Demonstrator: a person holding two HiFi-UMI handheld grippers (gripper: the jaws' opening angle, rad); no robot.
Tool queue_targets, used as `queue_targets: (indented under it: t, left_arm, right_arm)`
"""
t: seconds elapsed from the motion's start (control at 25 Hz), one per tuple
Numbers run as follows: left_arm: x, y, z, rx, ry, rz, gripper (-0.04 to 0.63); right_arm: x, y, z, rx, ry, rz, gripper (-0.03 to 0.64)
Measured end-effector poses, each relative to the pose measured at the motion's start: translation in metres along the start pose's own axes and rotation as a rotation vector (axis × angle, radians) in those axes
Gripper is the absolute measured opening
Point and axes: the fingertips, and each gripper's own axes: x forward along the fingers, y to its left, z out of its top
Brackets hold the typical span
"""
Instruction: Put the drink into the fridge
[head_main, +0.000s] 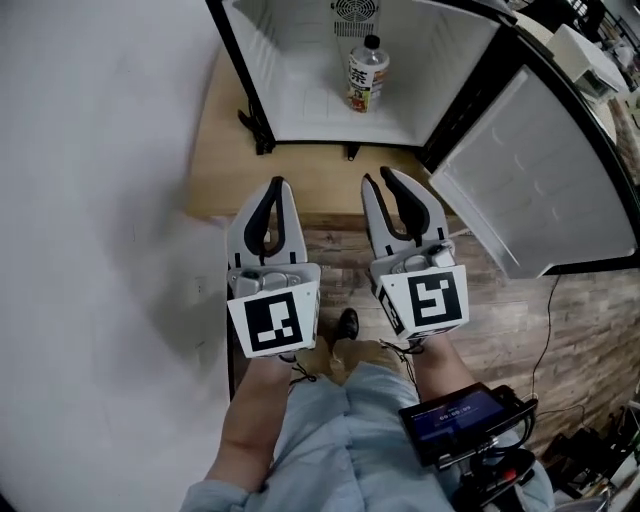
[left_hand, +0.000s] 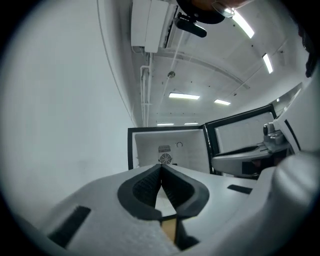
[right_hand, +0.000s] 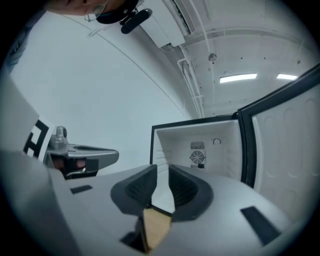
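A white wall and a wood-plank floor (head_main: 520, 300) surround a small white fridge (head_main: 300, 90), which stands open on a pale wooden board (head_main: 225, 170). The left gripper (left_hand: 161, 169) has its fingers pressed together on nothing. The right gripper (right_hand: 161, 172) shows a slim gap between its fingers and is also empty. Both point level at the fridge, well apart from the clear plastic drink bottle with a black cap and green-yellow label (head_main: 367, 72), which stands upright on the fridge's floor. The bottle is probably moderately heavy, smooth and slightly yielding, so its labelled midsection looks like the surest hold.
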Motion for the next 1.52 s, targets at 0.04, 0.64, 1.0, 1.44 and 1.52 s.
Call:
queue_targets:
  t: [0.04,0.64,1.0,1.44,1.52]
  left_arm:
    - [-0.006,0.003,0.008,0.005,-0.002,-0.002,0.009]
    - [-0.087,0.045,0.071,0.064,-0.094,-0.066,0.009]
    - [-0.117,0.048,0.078,0.04,-0.115,-0.124,0.009]
    - [-0.128,0.041,0.074,0.032,-0.119,-0.17,0.009]
    - [-0.127,0.039,0.074,0.032,-0.12,-0.175,0.009]
  right_arm:
    - [-0.004,0.004,0.009,0.009,-0.013,0.002,0.063]
    - [-0.053,0.079,0.067,-0.061,-0.064,-0.084,0.005]
    - [-0.072,0.104,0.068,-0.087,-0.065,-0.146,0.005]
    - [-0.086,0.111,0.066,-0.094,-0.055,-0.177,0.005]
    - [-0.087,0.109,0.066,-0.094,-0.053,-0.182,0.005]
